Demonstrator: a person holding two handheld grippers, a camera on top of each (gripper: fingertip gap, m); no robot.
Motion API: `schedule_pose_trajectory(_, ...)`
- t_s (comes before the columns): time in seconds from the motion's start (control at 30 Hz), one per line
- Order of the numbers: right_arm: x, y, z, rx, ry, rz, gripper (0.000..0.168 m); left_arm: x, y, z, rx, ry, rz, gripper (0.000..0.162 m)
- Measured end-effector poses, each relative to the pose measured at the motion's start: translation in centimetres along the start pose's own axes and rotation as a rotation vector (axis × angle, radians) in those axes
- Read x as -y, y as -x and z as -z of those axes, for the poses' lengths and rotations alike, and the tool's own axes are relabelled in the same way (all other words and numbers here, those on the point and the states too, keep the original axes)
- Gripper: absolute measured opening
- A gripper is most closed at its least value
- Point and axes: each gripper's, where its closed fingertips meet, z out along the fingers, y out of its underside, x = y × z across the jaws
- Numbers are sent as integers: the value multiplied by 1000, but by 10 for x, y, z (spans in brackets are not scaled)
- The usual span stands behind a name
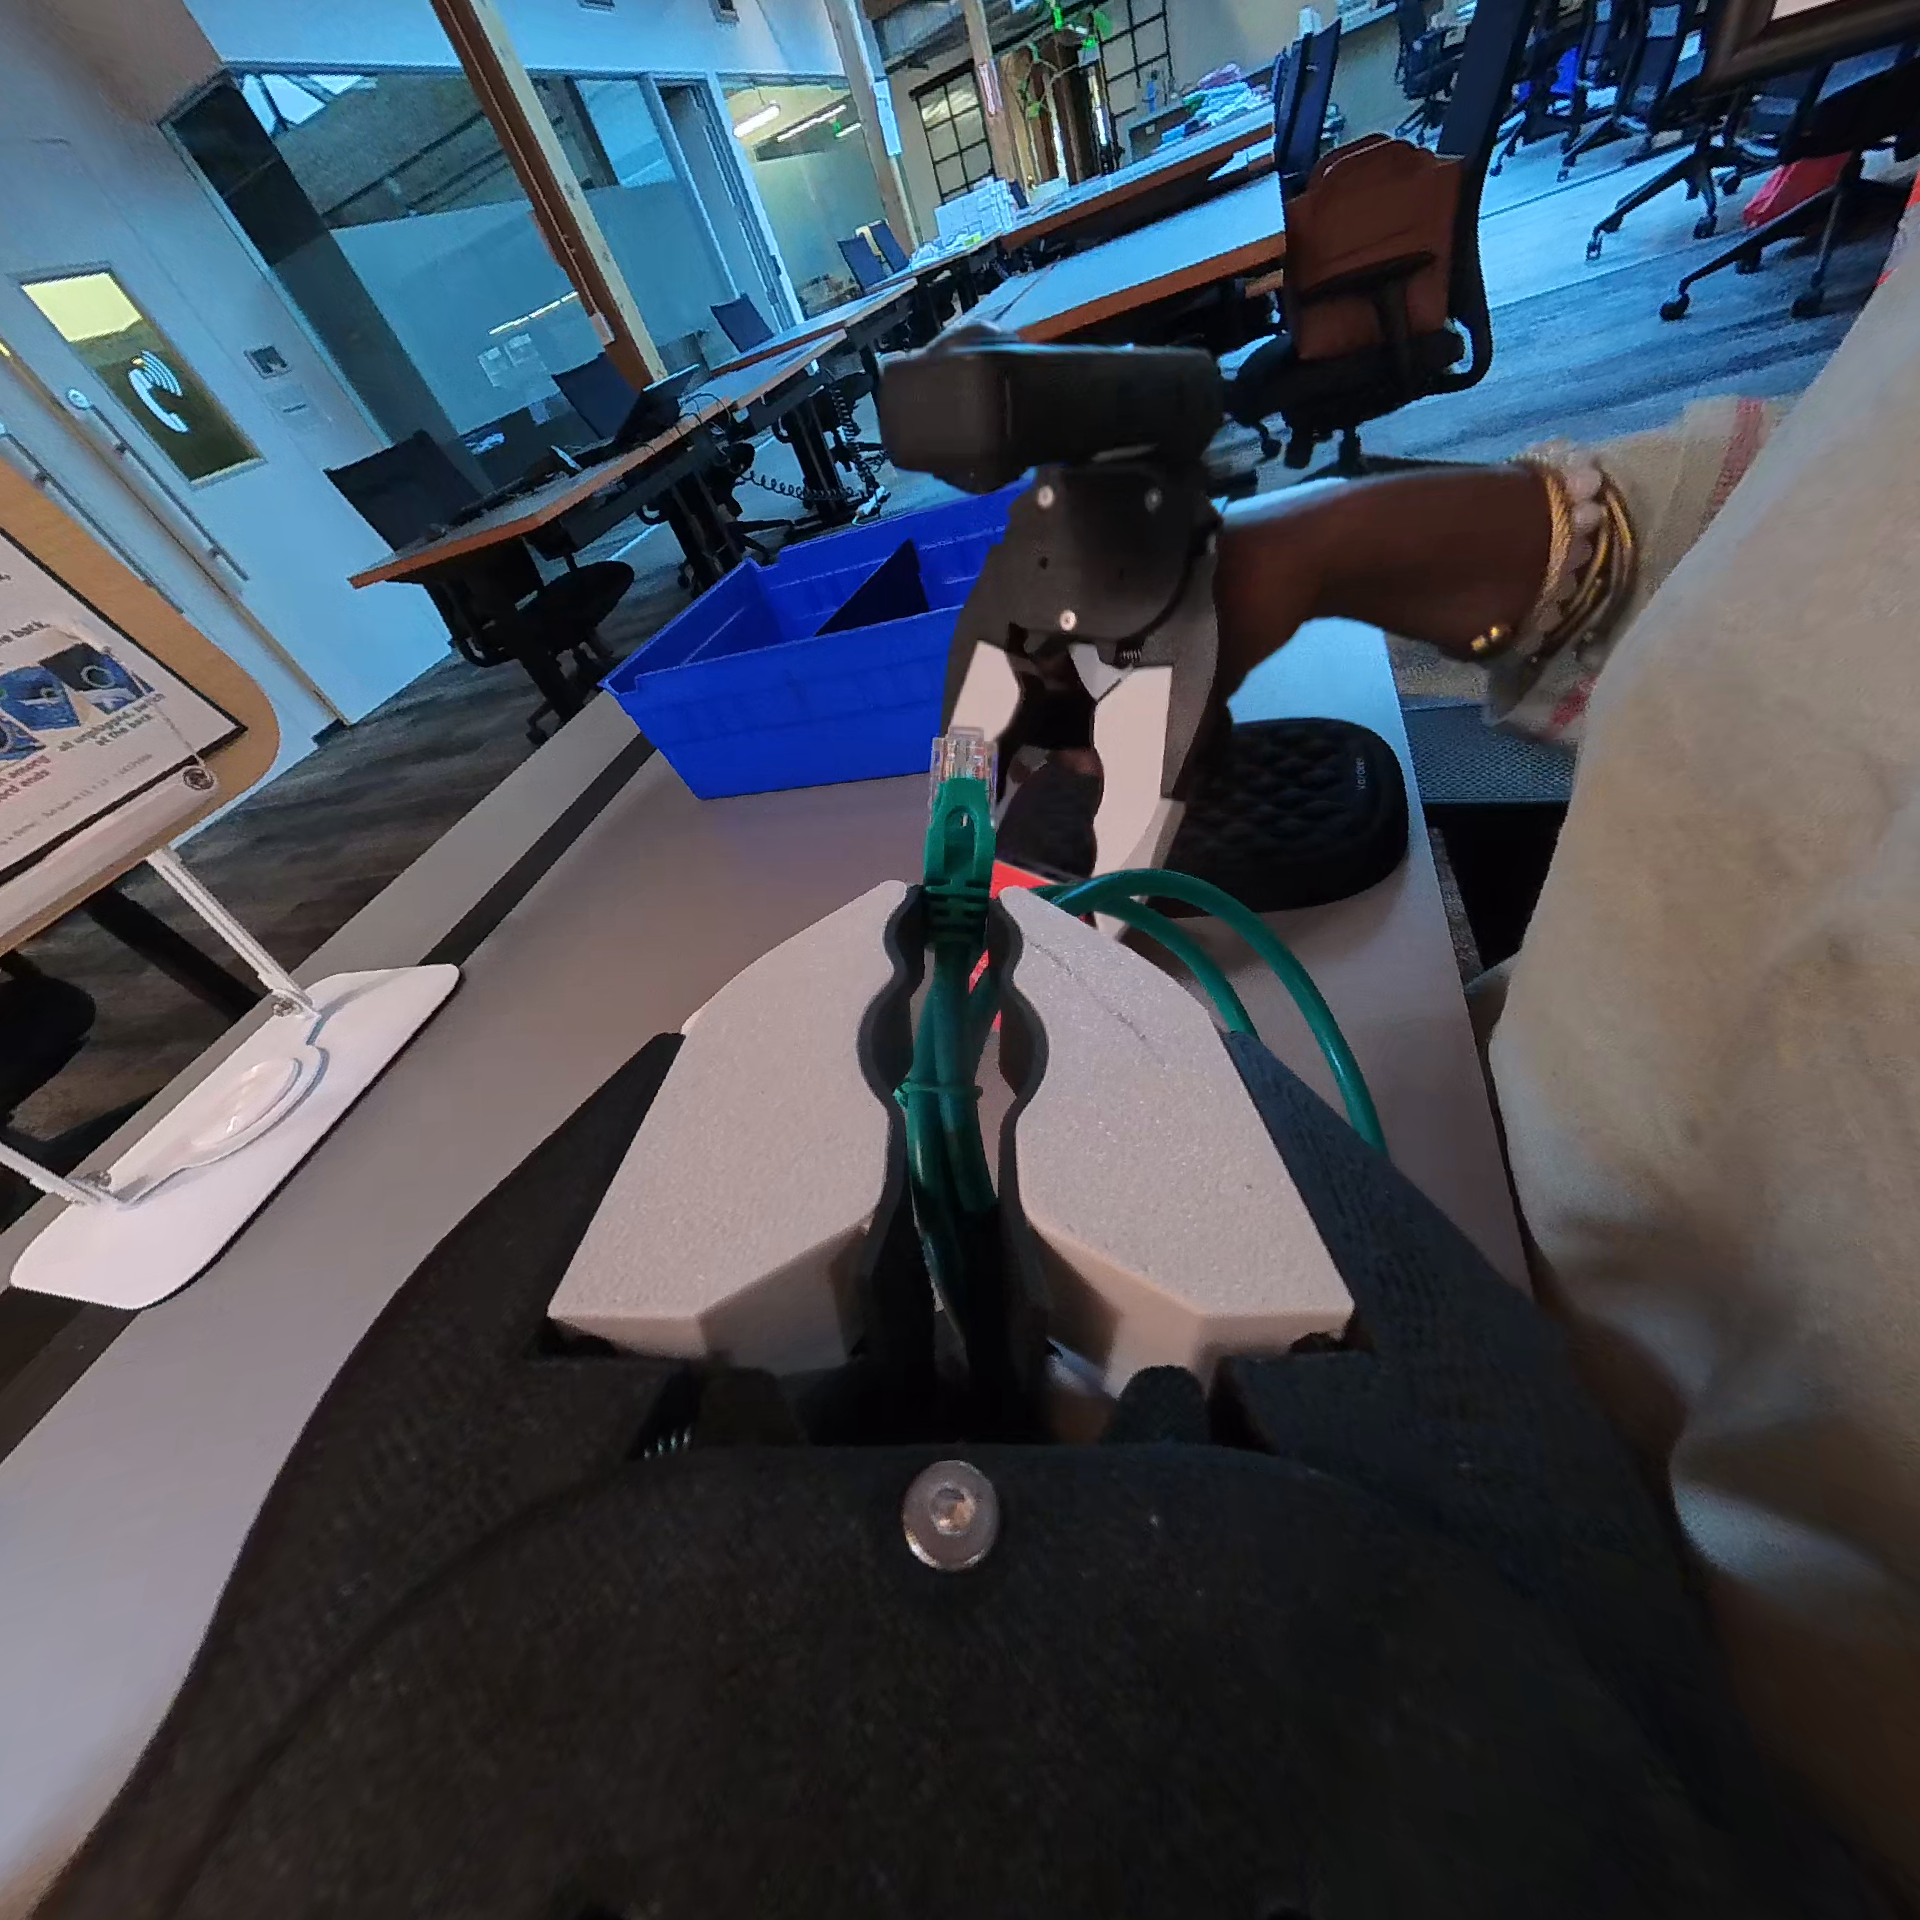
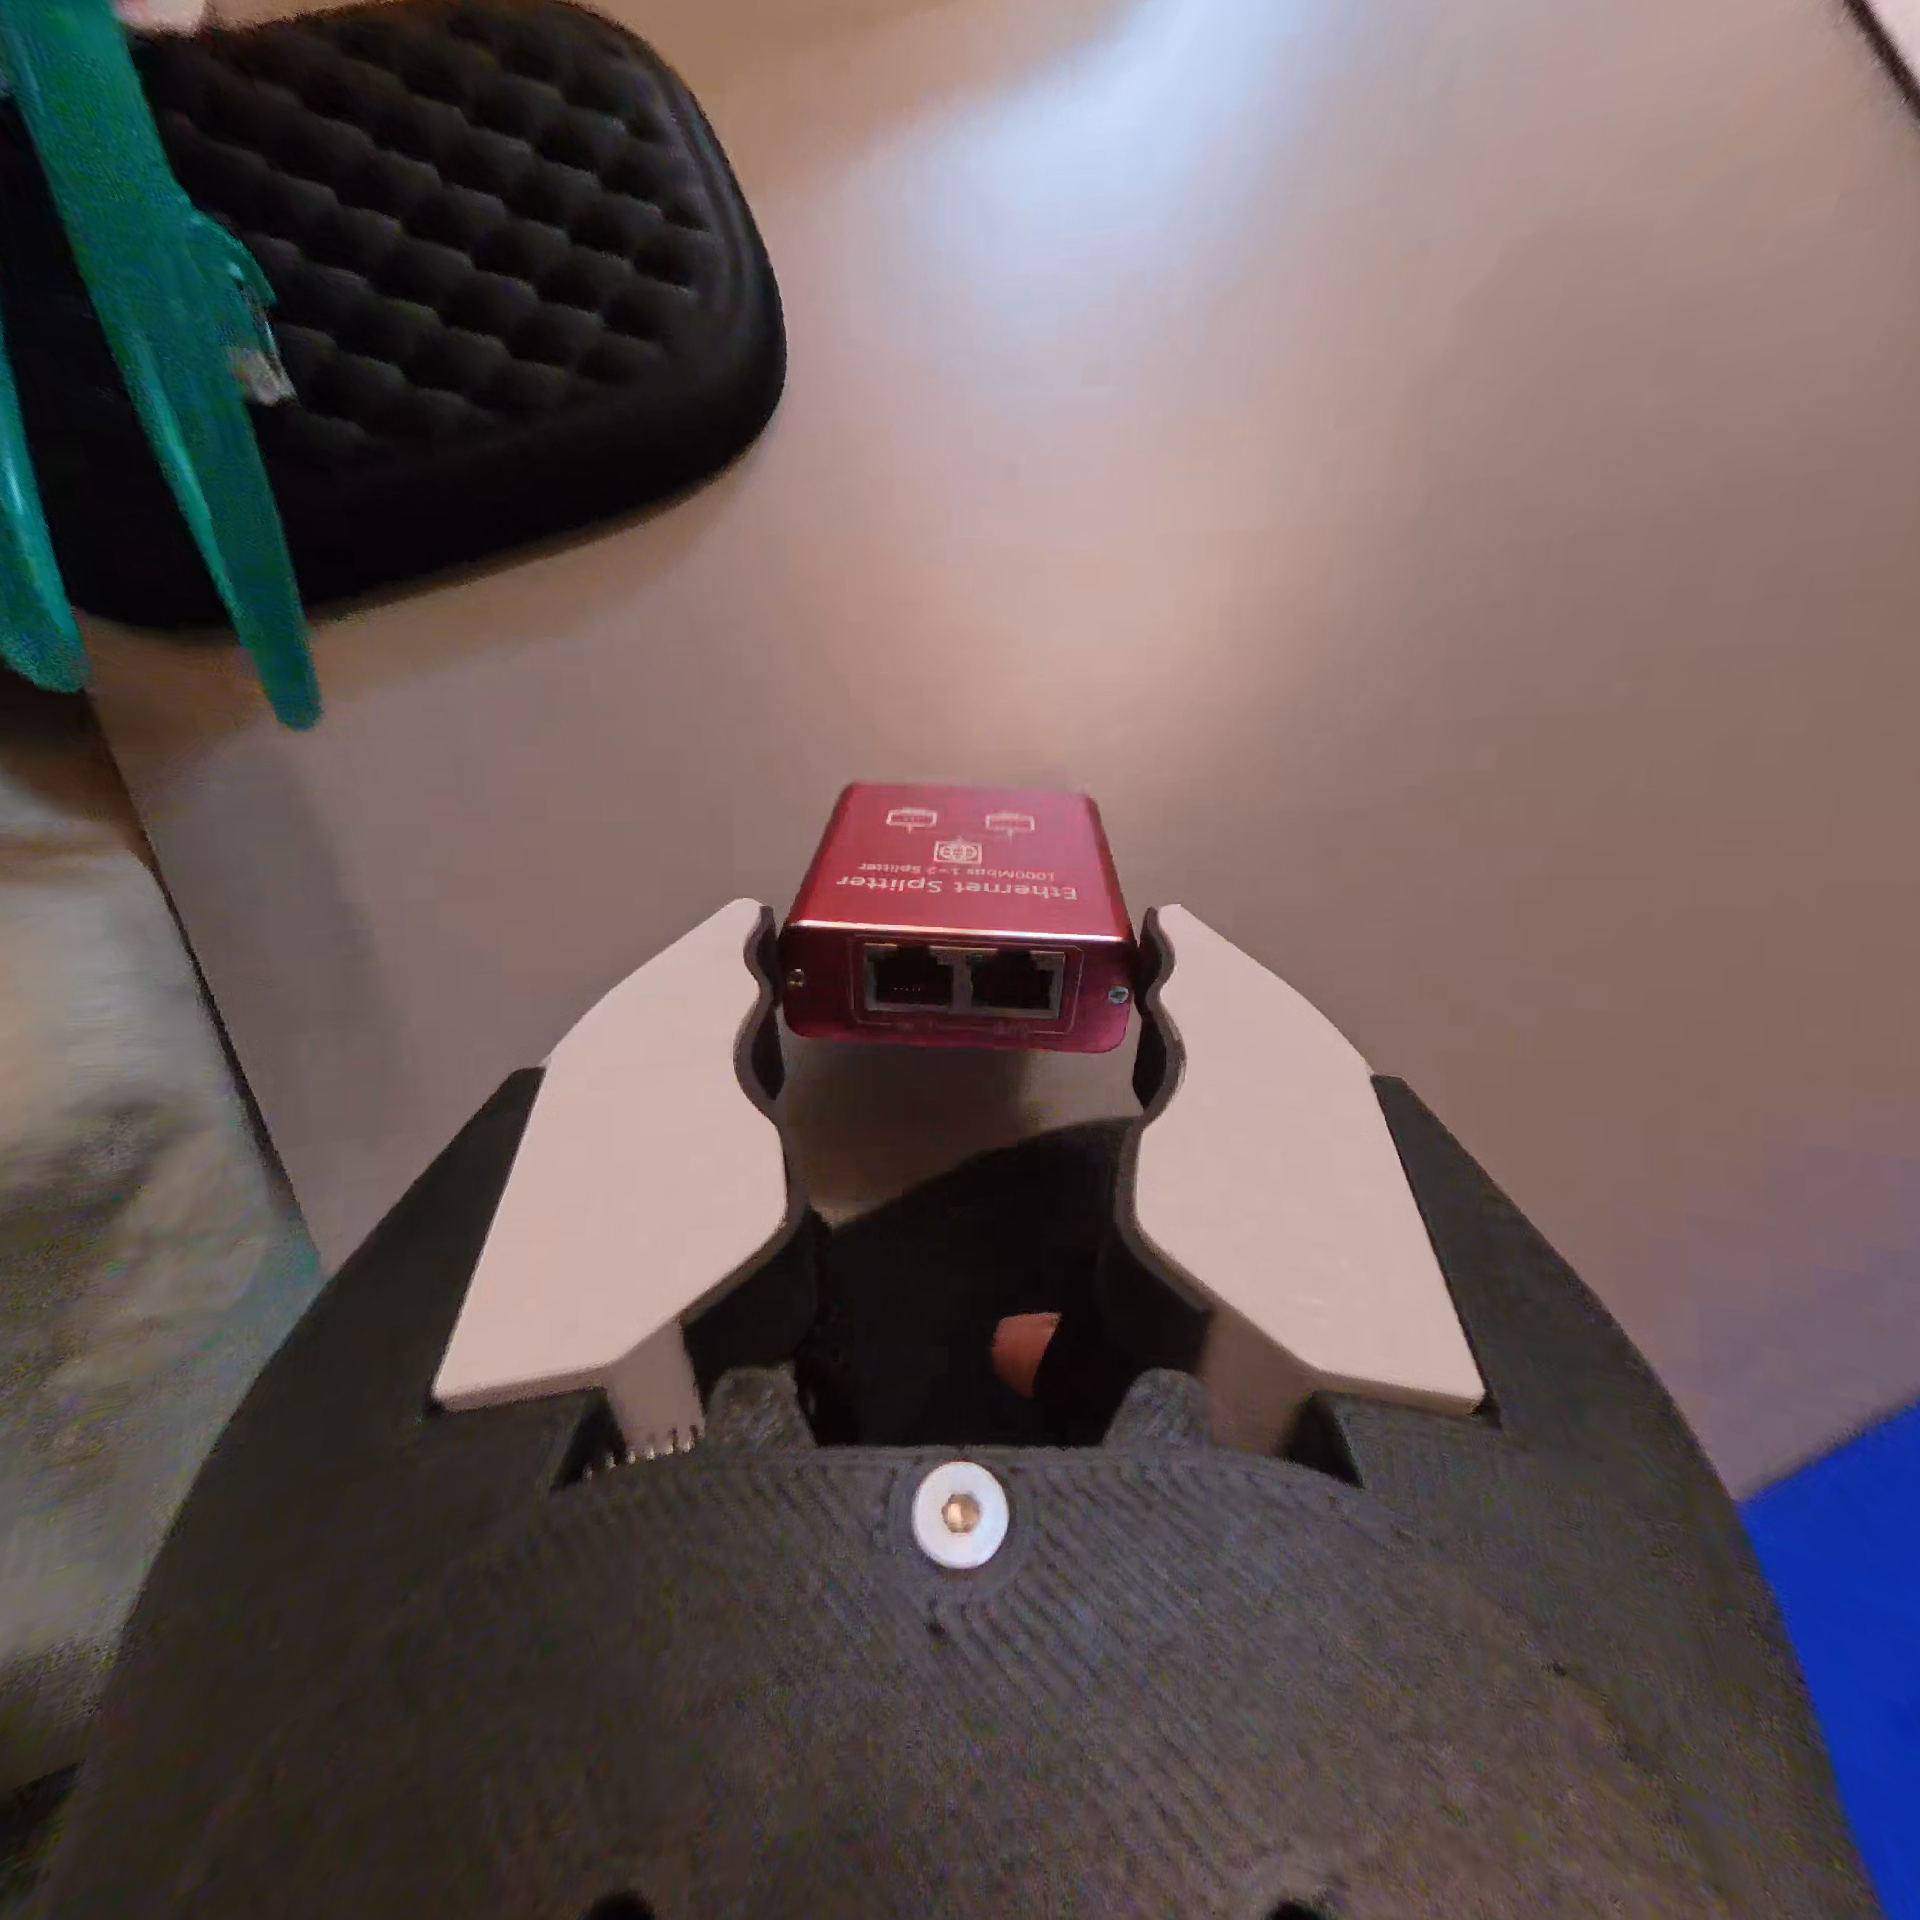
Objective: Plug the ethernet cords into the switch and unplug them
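My left gripper point(image 1: 951, 914) is shut on a green ethernet cord point(image 1: 940, 1049). The cord's clear plug point(image 1: 961, 758) sticks out past the fingertips, and the rest loops away to the right. The cord also shows blurred at the top left of the right wrist view point(image 2: 156, 312). My right gripper point(image 2: 956, 977) is shut on a small red switch point(image 2: 956, 914), one finger on each side. Its two empty ports face the camera. In the left wrist view the right gripper point(image 1: 1060, 842) points down just beyond the plug, with a bit of the red switch point(image 1: 1013, 878) showing.
A black padded wrist rest point(image 2: 468, 260) lies on the grey table point(image 2: 1351, 520) beside the switch. A blue bin point(image 1: 790, 686) stands farther back. A white sign stand point(image 1: 208, 1122) is at the left edge. The person's body point(image 1: 1714, 935) is close on the right. There is about 15 cm between the tips of the two grippers.
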Motion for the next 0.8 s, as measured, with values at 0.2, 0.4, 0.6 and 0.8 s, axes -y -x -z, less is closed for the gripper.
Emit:
schedule_pose_trajectory(0.2,-5,2,12,61,277,159,66,1,-1,0,-1,-5,-6,11)
schedule_pose_trajectory(0.4,-8,3,9,133,413,223,67,0,-1,1,0,-7,-3,11)
schedule_pose_trajectory(0.6,-10,-1,6,185,435,208,73,-1,0,-1,-3,-13,0,11)
schedule_pose_trajectory(0.8,-10,-7,3,174,425,194,85,-1,0,0,-2,-15,0,11)
